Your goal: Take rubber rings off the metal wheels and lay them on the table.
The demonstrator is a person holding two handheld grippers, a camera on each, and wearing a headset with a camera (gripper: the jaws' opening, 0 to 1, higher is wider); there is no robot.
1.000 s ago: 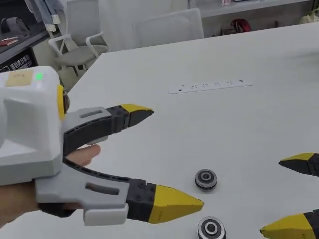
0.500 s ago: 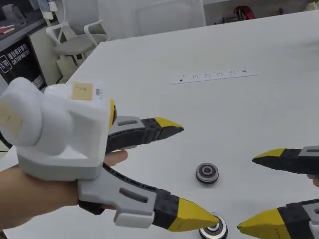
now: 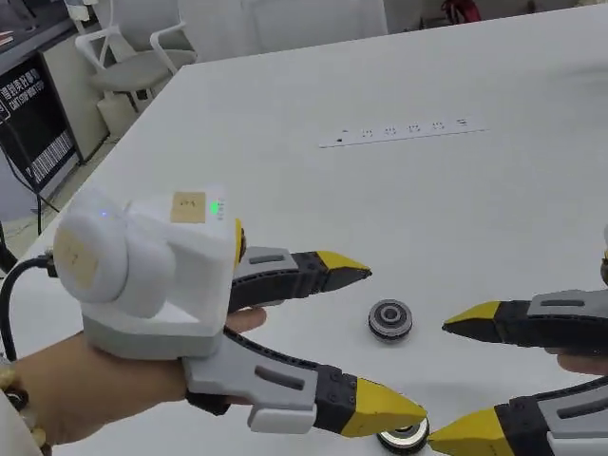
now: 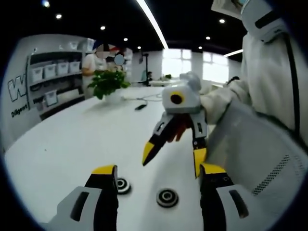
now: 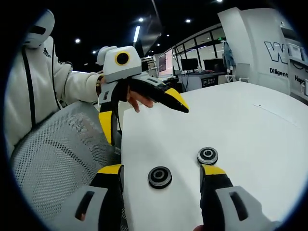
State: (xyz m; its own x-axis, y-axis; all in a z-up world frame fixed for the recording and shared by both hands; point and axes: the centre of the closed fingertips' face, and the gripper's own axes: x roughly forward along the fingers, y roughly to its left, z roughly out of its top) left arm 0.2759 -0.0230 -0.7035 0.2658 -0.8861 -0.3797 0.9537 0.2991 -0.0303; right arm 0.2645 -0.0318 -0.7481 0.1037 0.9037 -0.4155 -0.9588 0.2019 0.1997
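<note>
**Q:** What lies around the two claws?

**A:** Everything rests on a white table (image 3: 285,123). Well beyond the left claw (image 3: 392,344), a flat strip of sockets (image 3: 399,134) is set into the table top. Behind that claw, past the table's edge, stands an office chair (image 3: 128,65). In the left gripper view, a potted plant (image 4: 108,82) sits on the table far behind the right claw (image 3: 439,382).

**Q:** Are the claws holding anything?

**A:** No. Both have their jaws spread wide with nothing between the pads. They point at each other, tips near but apart.

**Q:** Where are the wheels?

**A:** They lie flat on the table between the two claws. The far wheel (image 3: 390,319) sits in the gap between the left claw's jaws, untouched. In the head view, the left claw's lower jaw tip covers part of the near wheel (image 3: 403,438). This wheel is just beside the right claw's lower tip, and I cannot tell if anything touches it.

**Q:** How many of each?

**A:** There are two claws and two wheels. There are also two dark rubber rings (image 5: 151,177), one around each wheel.
</note>
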